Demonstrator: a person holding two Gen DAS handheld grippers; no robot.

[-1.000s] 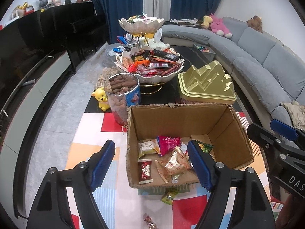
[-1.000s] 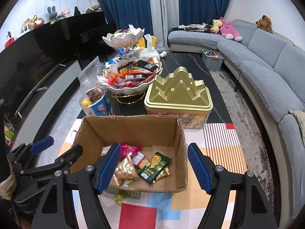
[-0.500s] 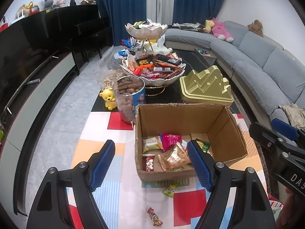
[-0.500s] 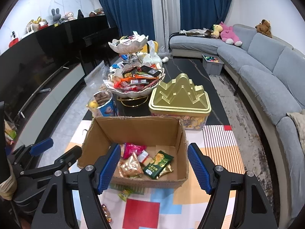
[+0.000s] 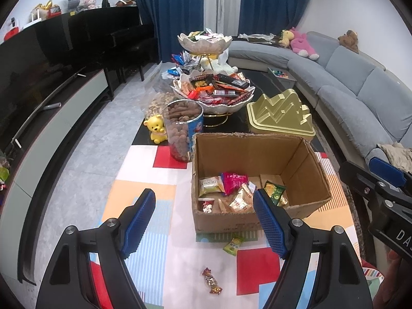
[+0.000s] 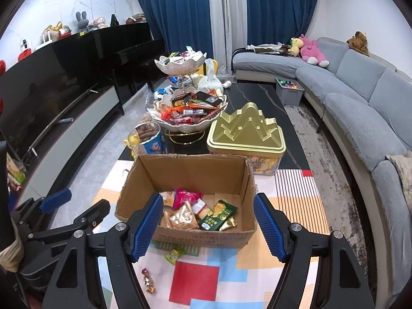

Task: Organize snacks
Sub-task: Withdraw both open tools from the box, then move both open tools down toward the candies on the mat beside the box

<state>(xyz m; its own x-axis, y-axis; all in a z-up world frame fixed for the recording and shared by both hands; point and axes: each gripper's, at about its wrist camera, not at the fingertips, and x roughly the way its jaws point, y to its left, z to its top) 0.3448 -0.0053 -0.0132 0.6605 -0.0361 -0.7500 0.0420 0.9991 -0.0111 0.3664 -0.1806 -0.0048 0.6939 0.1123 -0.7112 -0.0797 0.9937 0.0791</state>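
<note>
Both claws hang over the mat w/ nothing in them. Left gripper (image 5: 204, 220) jaws apart, empty; right gripper (image 6: 208, 225) same, jaws apart, empty. Cardboard box (image 6: 180, 237) sits on the colour-block mat (image 6: 195, 280), open top, several snack packs (image 6: 217, 217) inside on the floor of it. Two strays on the mat just in front of the box: green candy (image 5: 233, 244) near the box wall, and twist-wrapped candy (image 5: 211, 280) further out. Tiered snack bowl (image 5: 213, 95) and gold tin (image 5: 280, 114) behind the box.
</note>
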